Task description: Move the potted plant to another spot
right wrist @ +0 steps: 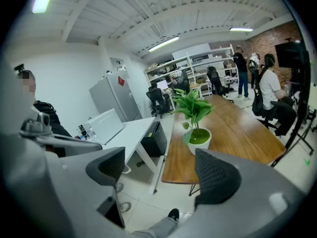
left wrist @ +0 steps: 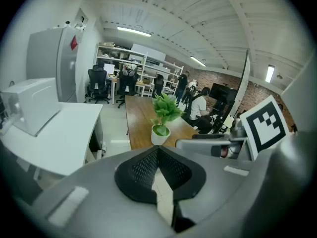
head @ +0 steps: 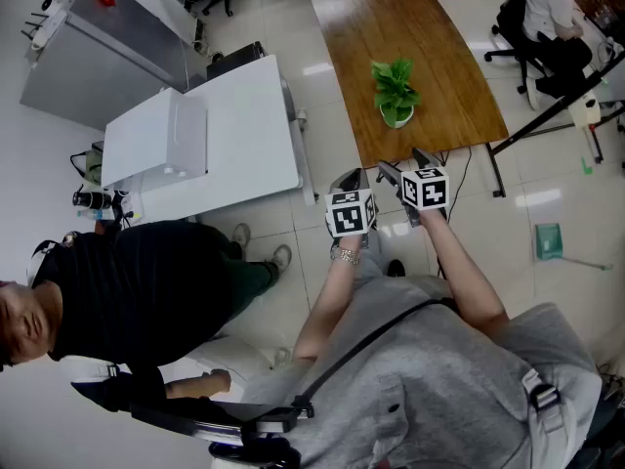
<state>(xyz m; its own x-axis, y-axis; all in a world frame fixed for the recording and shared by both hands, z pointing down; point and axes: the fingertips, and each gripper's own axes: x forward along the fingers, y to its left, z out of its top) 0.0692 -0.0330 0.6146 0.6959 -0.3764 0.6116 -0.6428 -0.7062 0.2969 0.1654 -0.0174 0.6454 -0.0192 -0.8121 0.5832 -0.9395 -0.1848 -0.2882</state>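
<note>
The potted plant (head: pixel 395 94), green leaves in a small white pot, stands near the front edge of a long wooden table (head: pixel 439 57). Both grippers hover over the floor just short of that edge and touch nothing. My left gripper (head: pixel 354 177) is shut and empty; in the left gripper view its black pads (left wrist: pixel 148 167) meet, with the plant (left wrist: pixel 163 117) beyond them. My right gripper (head: pixel 405 164) is open and empty. The right gripper view shows its pads (right wrist: pixel 216 176) wide apart, the plant (right wrist: pixel 196 119) ahead between them and out of reach.
A white desk (head: pixel 210 135) with a white box stands left of the wooden table, and a grey cabinet (head: pixel 88 62) stands behind it. A person in black (head: pixel 146 281) stands at my left. Someone sits at the far right (head: pixel 552 13). A black stand leg (head: pixel 557 115) slants by the table's right corner.
</note>
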